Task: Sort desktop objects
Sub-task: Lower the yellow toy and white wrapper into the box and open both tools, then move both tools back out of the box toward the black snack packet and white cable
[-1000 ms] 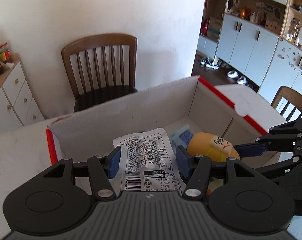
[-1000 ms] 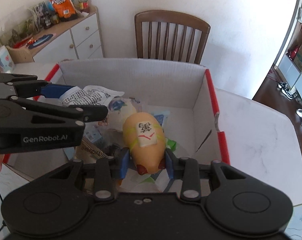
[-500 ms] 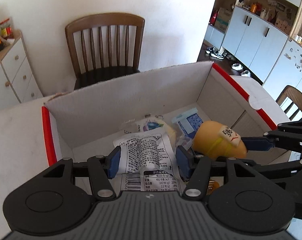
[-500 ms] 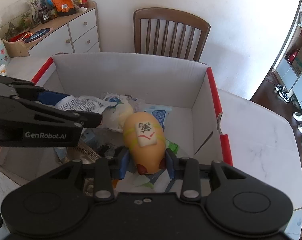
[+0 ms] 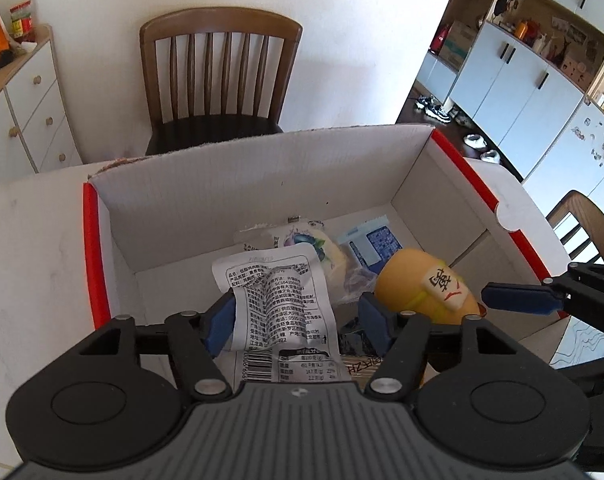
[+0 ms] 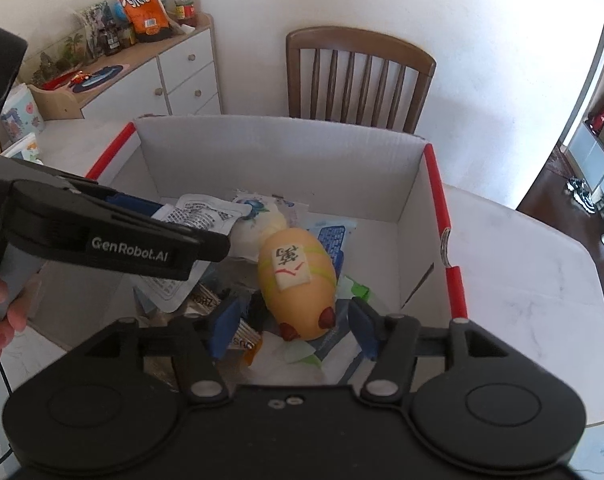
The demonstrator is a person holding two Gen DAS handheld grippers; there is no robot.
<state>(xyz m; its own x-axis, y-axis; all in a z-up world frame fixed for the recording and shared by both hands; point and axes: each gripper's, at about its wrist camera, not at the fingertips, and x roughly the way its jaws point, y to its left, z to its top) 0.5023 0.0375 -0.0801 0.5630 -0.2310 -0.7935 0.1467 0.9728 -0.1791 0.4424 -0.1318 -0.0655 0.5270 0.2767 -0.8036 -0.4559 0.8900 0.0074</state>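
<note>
Letting go on both sides now: my left gripper [image 5: 298,322] has just been opening, its pads standing off the white printed packet [image 5: 280,300] that still lies between them, and my right gripper [image 6: 294,326] has just been spreading too, the yellow plush toy [image 6: 298,280] lying loose between its blue pads. Both items are down inside the red-edged cardboard box [image 6: 433,172], on top of other wrappers. By my reading these two are sorted; whether anything is left out on the white table [image 6: 521,264] I can't tell from here
</note>
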